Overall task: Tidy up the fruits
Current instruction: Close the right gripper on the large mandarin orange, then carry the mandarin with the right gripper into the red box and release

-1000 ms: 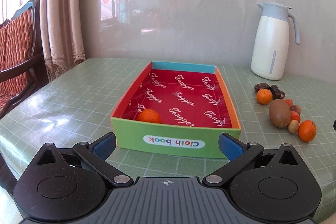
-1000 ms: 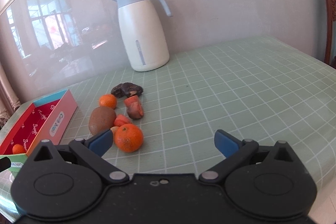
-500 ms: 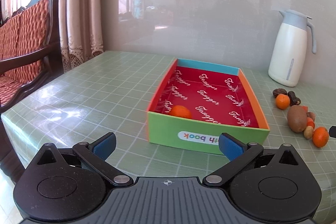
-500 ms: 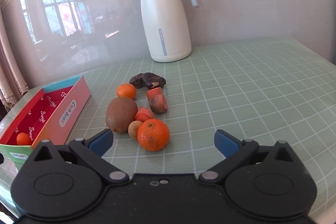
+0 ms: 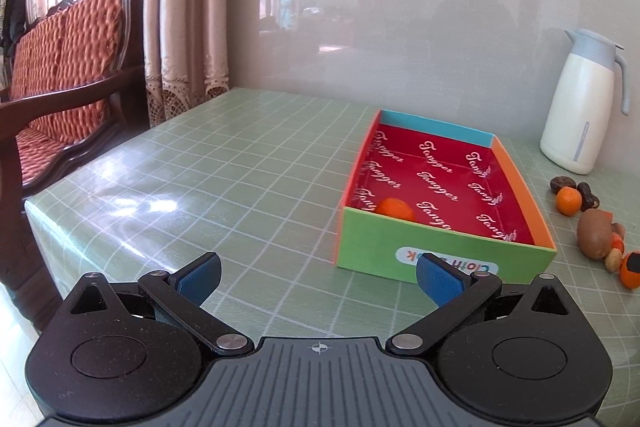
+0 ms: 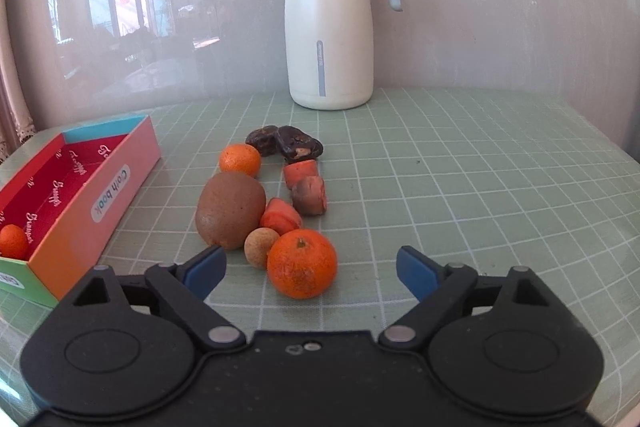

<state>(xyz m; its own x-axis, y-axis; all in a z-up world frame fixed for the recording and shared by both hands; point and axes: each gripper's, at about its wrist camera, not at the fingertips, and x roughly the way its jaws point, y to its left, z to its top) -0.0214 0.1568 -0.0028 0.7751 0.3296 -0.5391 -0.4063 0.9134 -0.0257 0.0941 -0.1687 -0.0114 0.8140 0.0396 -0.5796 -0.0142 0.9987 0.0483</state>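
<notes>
The box [image 6: 120, 183] lies left of the fruit pile, one small orange [image 6: 14, 241] already inside. Beside the box, the kiwi [image 6: 230, 215] looks soft and heavy. The near mandarin [image 6: 302, 263] is round, light, smooth; hold across its middle. The right gripper [image 6: 310, 267] is spread wide around it; the left gripper [image 5: 318, 275] gapes empty

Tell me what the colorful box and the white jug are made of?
The box looks like thin printed cardboard: flat folded walls, glossy red lining. The jug seems smooth painted metal or plastic, with a gray plastic-looking lid and handle; I can't tell for sure.
</notes>
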